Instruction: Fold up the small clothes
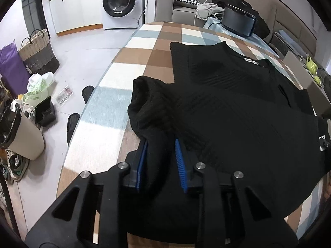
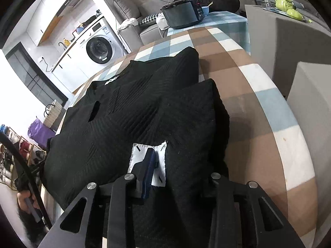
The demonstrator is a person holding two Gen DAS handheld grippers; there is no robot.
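A black ribbed garment [image 1: 227,107] lies spread on a round table covered by a checked cloth [image 1: 115,70]. The left gripper [image 1: 160,142] is clenched on a bunched fold at the garment's near left edge. The right gripper [image 2: 178,165] pinches the near hem beside a white sewn label [image 2: 148,161], its right finger hidden under the fabric.

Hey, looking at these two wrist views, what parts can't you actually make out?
- Right gripper, right wrist view: its right finger is buried under the black sweater, so the grip cannot be confirmed.
- White label, right wrist view: print hidden by the blue finger pad.
- Sweater's near hem, left wrist view: covered by the left gripper.
- Table: far side hidden by the sweater.
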